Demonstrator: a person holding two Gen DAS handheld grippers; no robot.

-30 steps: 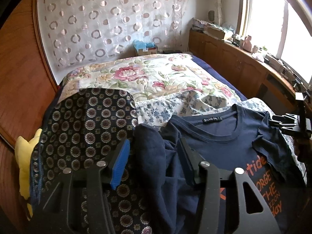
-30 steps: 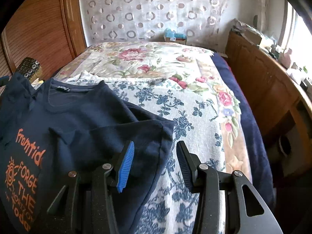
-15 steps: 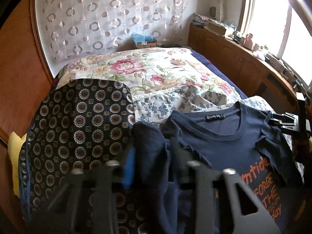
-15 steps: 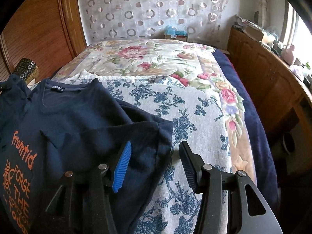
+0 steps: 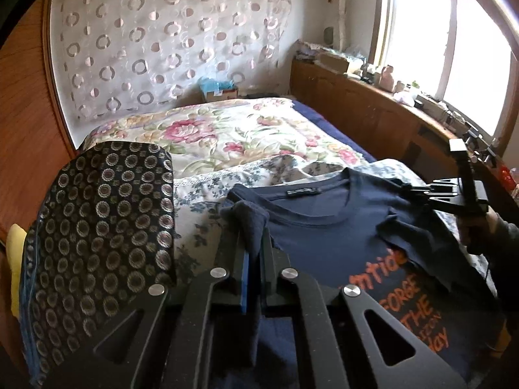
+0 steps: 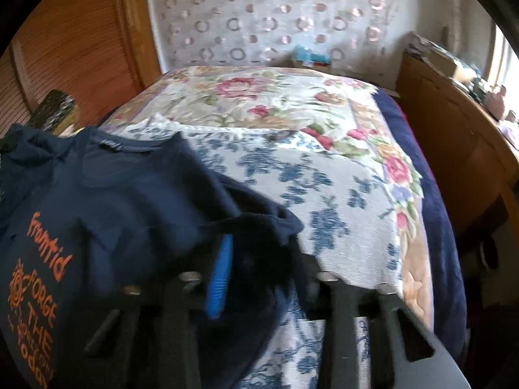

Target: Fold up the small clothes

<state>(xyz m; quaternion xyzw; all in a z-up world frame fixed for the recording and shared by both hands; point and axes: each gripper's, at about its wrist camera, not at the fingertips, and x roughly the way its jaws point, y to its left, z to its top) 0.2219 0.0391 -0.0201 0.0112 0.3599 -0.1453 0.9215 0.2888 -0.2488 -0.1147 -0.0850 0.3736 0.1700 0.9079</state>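
On the bed (image 5: 227,136) the navy tee (image 5: 324,227) lies collar toward twelve o'clock, its long axis running twelve to six, the left gripper (image 5: 254,253) having just pinched the nine o'clock sleeve and the right gripper (image 6: 259,259) the three o'clock one.

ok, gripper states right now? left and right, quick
Left gripper: just closed, shut on the navy T-shirt sleeve.
Right gripper: just closed, shut on the T-shirt's other sleeve.
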